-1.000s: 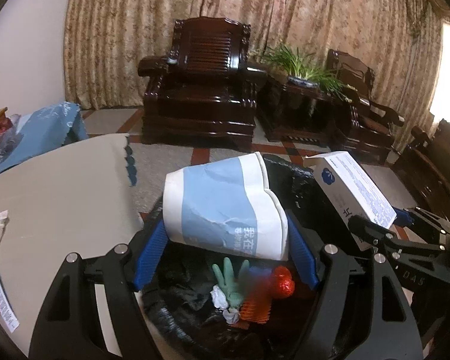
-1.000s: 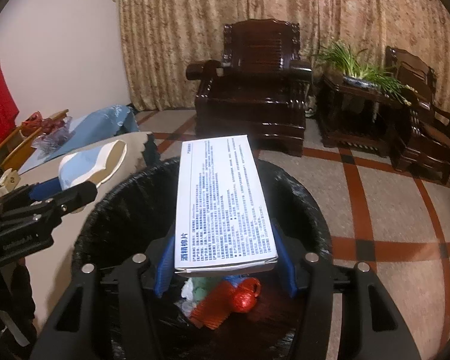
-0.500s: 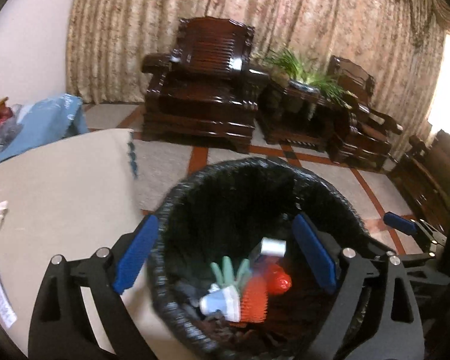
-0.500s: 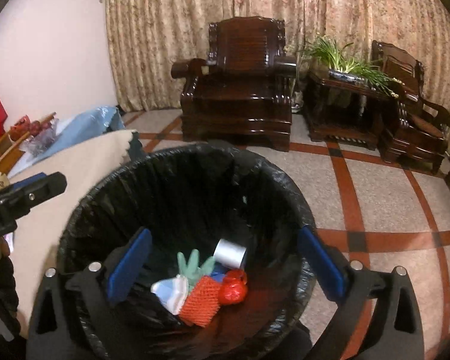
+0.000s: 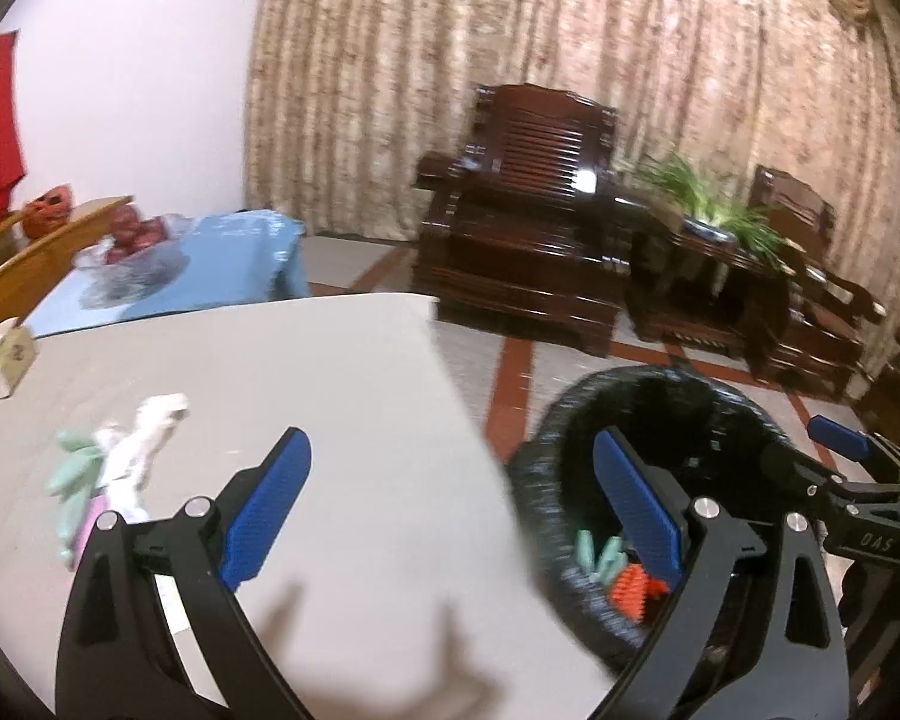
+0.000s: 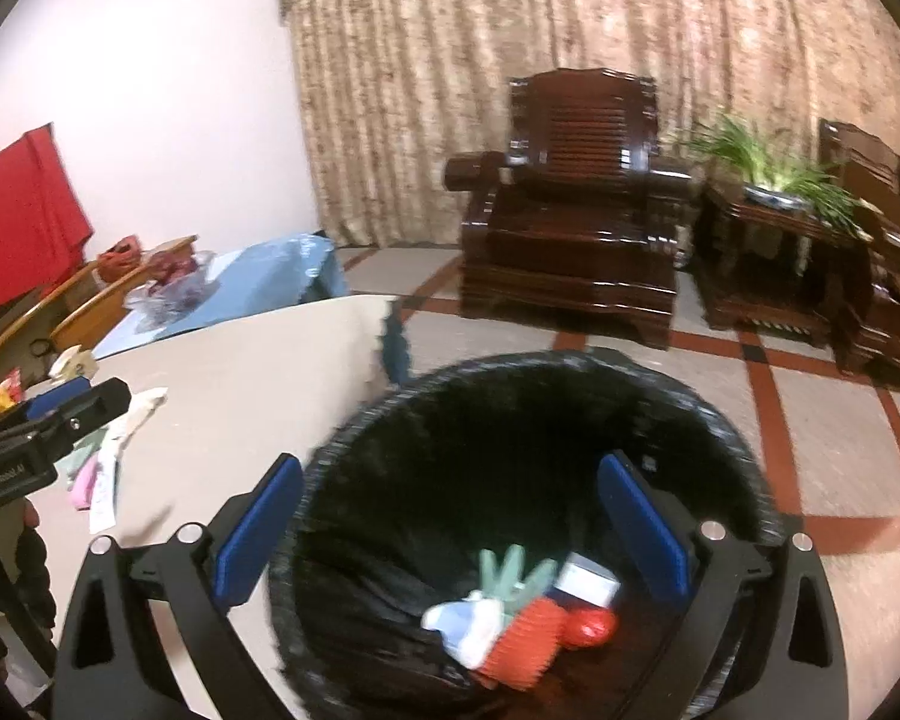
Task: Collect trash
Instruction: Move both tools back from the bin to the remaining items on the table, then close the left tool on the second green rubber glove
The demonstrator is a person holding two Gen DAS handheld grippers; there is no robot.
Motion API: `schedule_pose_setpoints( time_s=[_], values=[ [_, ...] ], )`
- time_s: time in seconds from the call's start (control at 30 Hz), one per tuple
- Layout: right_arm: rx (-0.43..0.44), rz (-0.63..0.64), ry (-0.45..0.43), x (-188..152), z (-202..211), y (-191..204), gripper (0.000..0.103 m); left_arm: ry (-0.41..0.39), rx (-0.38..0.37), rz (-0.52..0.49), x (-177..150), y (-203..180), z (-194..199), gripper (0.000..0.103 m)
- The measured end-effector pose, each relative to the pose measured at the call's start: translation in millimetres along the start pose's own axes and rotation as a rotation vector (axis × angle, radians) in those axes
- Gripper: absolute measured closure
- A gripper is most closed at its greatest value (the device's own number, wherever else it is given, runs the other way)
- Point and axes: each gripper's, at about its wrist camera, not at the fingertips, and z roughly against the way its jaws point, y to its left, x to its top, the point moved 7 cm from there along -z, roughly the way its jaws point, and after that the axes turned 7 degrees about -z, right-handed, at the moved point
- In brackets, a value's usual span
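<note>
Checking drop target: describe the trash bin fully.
The trash bin is round, lined with a black plastic bag folded over its rim, and stands open on the tiled floor beside the beige table. At the bottom lie a green glove, crumpled blue-white paper cup, white box and orange-red trash.

Dark wood armchair (image 6: 576, 228) by patterned curtain (image 6: 510, 60), potted plant (image 6: 774, 174) on side table, blue cloth (image 5: 168, 282) w/ fruit

Patterned beige curtain (image 6: 570, 60) spans rear wall; plain white wall (image 6: 168, 78) at left. Dark carved wooden armchair (image 6: 576, 204) beside side table with green plant (image 6: 768, 168). Tiled floor (image 6: 822, 420), red-brown bands.
</note>
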Motion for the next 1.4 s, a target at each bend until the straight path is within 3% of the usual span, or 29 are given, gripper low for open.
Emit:
schedule_pose_setpoints(
  time_s=[0.57, 0.93, 1.13, 1.4],
  values=[
    [0.177, 0.156, 0.046, -17, -52, 137, 0.006, 0.019, 0.275, 0.137, -43, 151, 54, 0.01],
    [0.245, 0.2, 0.088, -30, -102, 215, 0.006, 0.063, 0.399, 0.227, -69, 240, 43, 0.01],
    [0.259, 0.225, 0.118, -36, -129, 249, 0.006, 0.103, 0.428, 0.261, -82, 276, 23, 0.015],
    [0.232, 0.257, 0.143, -44, -163, 273, 0.006, 0.177, 0.389, 0.285, -100, 294, -13, 0.025]
  ],
)
